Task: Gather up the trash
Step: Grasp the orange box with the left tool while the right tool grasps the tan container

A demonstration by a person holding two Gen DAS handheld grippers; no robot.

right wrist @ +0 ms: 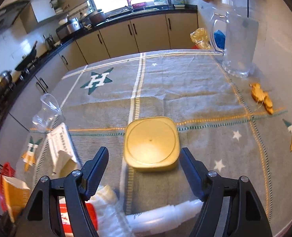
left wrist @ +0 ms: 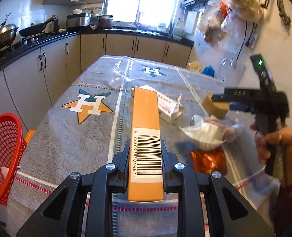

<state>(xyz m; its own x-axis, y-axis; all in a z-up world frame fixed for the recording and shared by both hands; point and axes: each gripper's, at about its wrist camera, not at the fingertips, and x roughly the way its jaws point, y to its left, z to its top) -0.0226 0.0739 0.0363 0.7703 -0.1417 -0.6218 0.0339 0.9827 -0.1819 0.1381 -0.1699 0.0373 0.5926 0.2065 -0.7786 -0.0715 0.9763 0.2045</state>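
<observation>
One orange box [left wrist: 146, 138] end hidden behind left hand-held gripper [left wrist: 145, 165]; crumpled wrappers [left wrist: 205, 134] blurred

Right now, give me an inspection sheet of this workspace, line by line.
Surface: table under a grey tablecloth with star-and-H motifs.
Job's things: long orange box; square tan container, flat on the cloth; red mesh basket at the table's left edge.
Clutter: white carton, clear plastic cup on its side, ginger root, clear jug, crumpled plastic bags.
Grippers: left tool shut on the orange box at its barcode end; right tool open, with the tan container just ahead of its fingers, untouched.
Cables: a dark cord hanging on the right wall.
Surroundings: kitchen counters, beige cabinets, wok, bright window.
</observation>
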